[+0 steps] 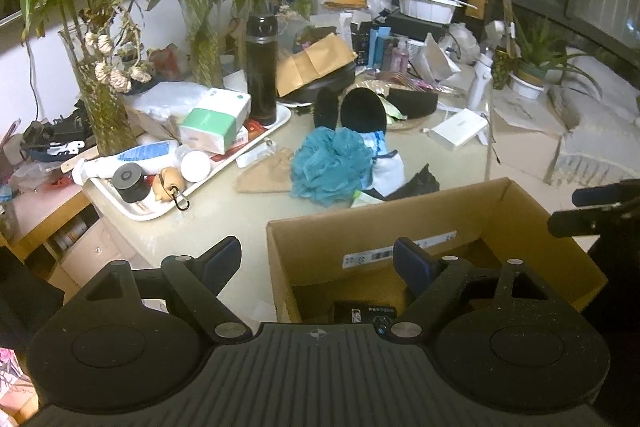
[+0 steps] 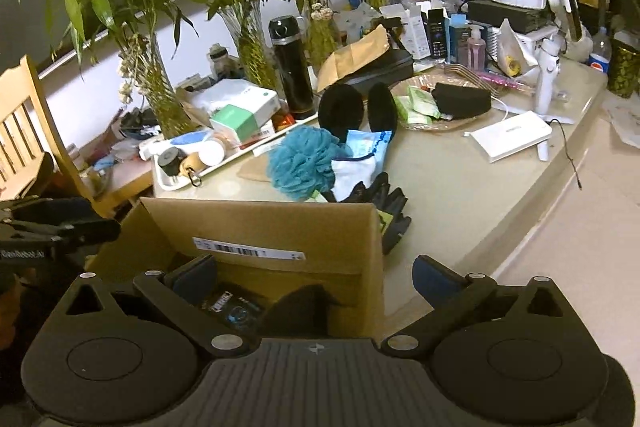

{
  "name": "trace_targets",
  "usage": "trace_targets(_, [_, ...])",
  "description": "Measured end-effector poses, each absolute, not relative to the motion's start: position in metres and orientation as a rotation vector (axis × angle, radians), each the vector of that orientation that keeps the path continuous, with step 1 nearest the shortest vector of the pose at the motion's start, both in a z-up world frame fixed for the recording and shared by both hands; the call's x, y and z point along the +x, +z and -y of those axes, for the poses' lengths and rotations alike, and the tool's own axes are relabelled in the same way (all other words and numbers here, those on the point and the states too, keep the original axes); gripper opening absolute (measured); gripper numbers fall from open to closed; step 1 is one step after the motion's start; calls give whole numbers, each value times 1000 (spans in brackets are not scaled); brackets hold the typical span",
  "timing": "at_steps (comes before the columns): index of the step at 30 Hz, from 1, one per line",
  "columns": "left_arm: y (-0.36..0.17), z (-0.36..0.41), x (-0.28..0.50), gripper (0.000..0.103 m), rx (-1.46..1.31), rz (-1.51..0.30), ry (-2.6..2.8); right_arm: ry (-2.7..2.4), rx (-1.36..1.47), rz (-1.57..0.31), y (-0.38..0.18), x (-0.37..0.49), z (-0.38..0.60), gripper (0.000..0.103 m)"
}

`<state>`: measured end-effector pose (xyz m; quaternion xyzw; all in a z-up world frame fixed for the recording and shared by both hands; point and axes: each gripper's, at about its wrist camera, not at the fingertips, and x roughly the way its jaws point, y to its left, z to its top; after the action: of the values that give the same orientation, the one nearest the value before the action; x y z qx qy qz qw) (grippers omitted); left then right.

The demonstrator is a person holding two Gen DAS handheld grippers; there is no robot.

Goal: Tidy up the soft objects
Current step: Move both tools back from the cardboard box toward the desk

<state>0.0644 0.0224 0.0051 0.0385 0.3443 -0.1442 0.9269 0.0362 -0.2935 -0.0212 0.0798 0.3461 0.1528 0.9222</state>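
Teal mesh pouf (image 1: 328,167) sits mid-frame in the left view beside a white sock (image 1: 386,167), beyond the cardboard box (image 1: 400,227); likely feather-light and springy, best pinched through its bunched ruffles. Left gripper (image 1: 320,259) is spread, empty.

Right view: right gripper (image 2: 316,277) splayed wide over the box; limp black gloves (image 2: 390,207) lie at centre.

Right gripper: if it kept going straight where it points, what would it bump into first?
Probably the cardboard box. The right gripper stands open and empty over the box's right wall, aimed downward, so it would likely reach the dark cloth inside, though depth is unclear.
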Motion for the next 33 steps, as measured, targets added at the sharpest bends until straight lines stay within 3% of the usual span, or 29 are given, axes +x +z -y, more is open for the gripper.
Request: trace_targets(33, [12,-24,82,84,105,-659,-302,267,20,-748,-23,61,290,103])
